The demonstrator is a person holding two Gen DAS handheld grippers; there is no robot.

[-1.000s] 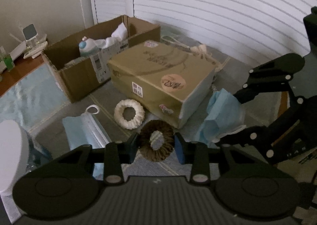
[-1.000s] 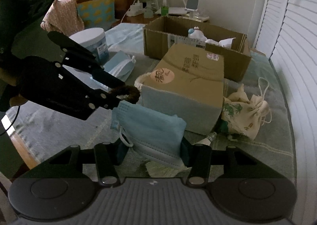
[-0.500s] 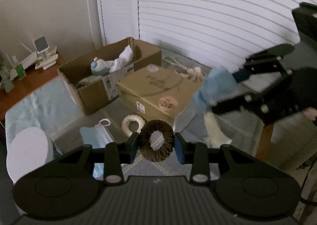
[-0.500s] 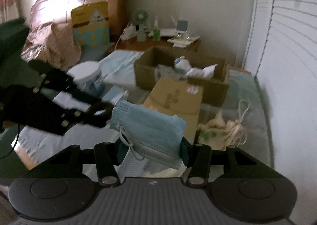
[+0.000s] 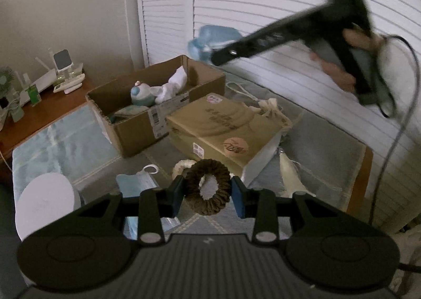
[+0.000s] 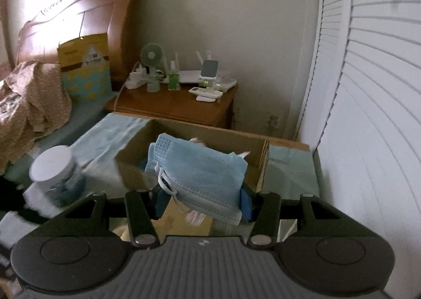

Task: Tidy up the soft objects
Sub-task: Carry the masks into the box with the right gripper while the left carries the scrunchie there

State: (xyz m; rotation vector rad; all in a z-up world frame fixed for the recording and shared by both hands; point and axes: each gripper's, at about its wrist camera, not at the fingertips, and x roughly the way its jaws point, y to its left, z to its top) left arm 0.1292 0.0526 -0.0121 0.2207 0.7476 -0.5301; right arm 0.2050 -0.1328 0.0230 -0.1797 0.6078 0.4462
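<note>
Jaws clenched: left gripper [image 5: 208,195] grasps brown scrunchie [image 5: 208,189]; right gripper [image 6: 202,200] grasps blue face mask [image 6: 200,175] above open cardboard box [image 6: 259,147].

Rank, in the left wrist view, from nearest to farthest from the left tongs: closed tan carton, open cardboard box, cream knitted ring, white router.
1. Cream knitted ring, just beyond the left tongs.
2. Closed tan carton, ahead, slightly right.
3. Open cardboard box, farther back, left.
4. White router, far left on the wooden nightstand.
</note>
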